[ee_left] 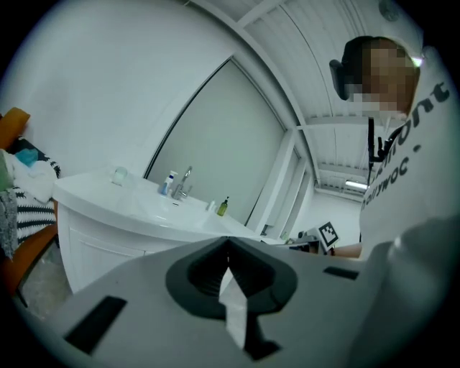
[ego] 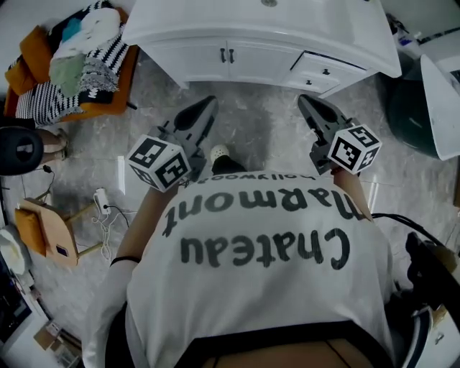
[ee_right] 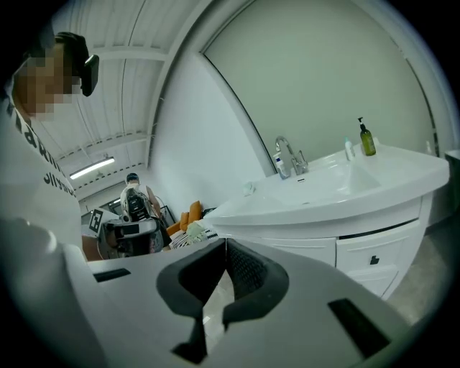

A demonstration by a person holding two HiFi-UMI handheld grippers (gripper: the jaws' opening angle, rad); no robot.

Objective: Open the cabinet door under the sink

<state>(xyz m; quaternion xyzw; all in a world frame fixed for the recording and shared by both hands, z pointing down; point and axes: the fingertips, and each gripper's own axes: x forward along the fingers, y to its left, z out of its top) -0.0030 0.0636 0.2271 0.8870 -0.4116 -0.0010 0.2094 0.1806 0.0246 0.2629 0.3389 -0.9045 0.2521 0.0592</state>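
From the head view, the cabinet door (ego: 198, 54) sits shut under the white sink worktop (ego: 215, 21). Its two dark handles (ego: 228, 55) stand side by side at the middle seam. The left hand-held gripper (ego: 208, 103) and right hand-held gripper (ego: 305, 101) both hang over the floor (ego: 251, 122), short of the cabinet and not touching it. The right one is in front of the drawer (ego: 325, 72) that lies beside the door. A chair (ego: 72, 65) heaped with clothes stands off to the cabinet's other side.

In the left gripper view, the left hand-held gripper (ee_left: 228, 244) has its jaws pressed together with nothing between them. The cabinet front (ee_left: 93, 244) and faucet (ee_left: 184, 182) lie beyond it.

In the right gripper view, the right hand-held gripper (ee_right: 221, 243) is likewise closed and empty. The door (ee_right: 302, 250) and drawer (ee_right: 374, 259) lie ahead of it.

The risks, as I judge them:
- Closed jaws would only bump a handle, so they must part first.
- The paired handles are thin and close together, so a loose aim could catch both or slip off.
- The right one, lined up with the drawer, could end up pulling that instead of the door.
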